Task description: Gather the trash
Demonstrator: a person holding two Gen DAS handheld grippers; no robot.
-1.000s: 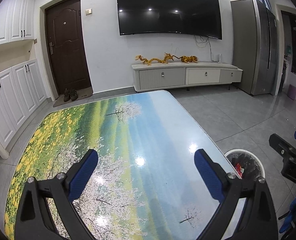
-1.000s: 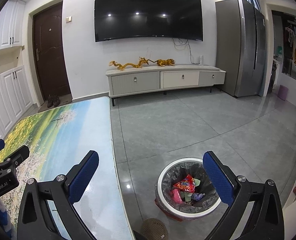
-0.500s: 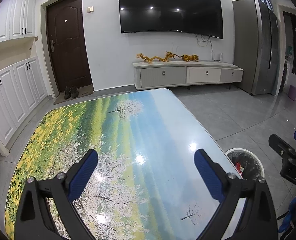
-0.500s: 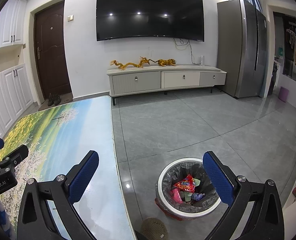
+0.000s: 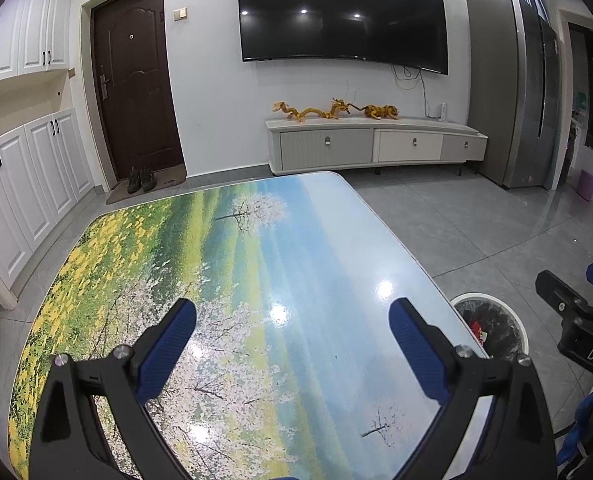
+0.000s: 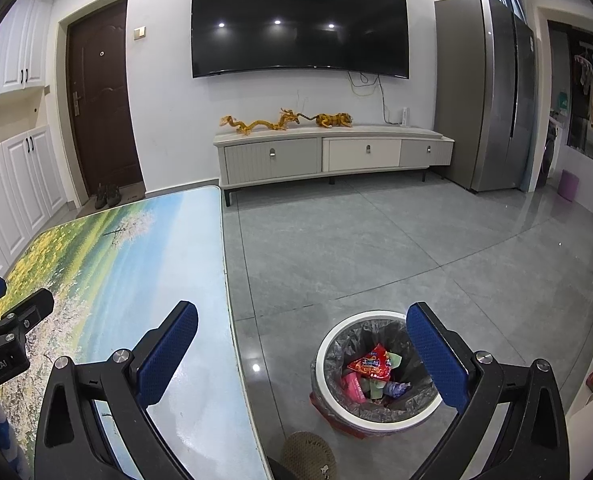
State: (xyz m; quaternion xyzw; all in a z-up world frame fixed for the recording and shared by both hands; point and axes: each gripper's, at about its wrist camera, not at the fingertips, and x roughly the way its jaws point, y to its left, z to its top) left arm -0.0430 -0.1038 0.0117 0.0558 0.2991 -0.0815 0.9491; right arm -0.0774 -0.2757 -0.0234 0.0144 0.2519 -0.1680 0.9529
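the left gripper (image 5: 292, 334) is held wide open and empty over the table (image 5: 224, 264), on which no trash is seen. the right gripper (image 6: 302, 346) is likewise spread wide with nothing held, above the lined bin (image 6: 376, 368) on the floor beside the table. the trash (image 6: 370, 366), crumpled wrappers, is seen inside the bin; it is judged light, soft and slippery, best pinched at a raised fold.

Both grippers — left gripper (image 5: 292, 334), right gripper (image 6: 302, 338) — fingers apart

Left wrist view over table (image 5: 316, 280), right beside it (above bin (image 6: 376, 420)), both facing TV (image 6: 300, 20)
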